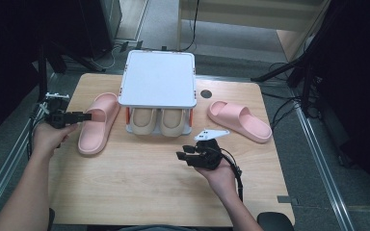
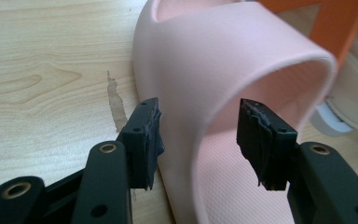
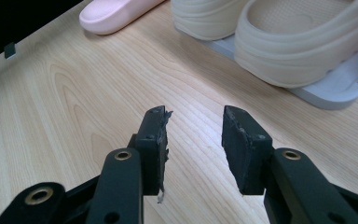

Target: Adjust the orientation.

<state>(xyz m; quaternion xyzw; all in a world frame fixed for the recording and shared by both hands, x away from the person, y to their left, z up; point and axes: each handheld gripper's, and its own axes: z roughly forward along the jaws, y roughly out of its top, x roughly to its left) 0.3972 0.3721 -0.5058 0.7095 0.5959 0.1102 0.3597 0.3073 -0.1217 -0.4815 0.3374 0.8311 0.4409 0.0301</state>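
Left hand-held gripper (image 2: 198, 140) released: jaws stand apart astride the strap wall of the left pink slipper (image 1: 96, 122); the inner pad looks just clear of it, contact uncertain. Slipper lies flat on the worktop (image 1: 139, 192), just left of the white two-tier rack (image 1: 158, 79) holding a beige pair (image 1: 156, 121). Right hand-held gripper (image 3: 193, 147) hovers unclenched over bare wood, nothing between its jaws. Second pink slipper (image 1: 240, 120) lies right of the rack.
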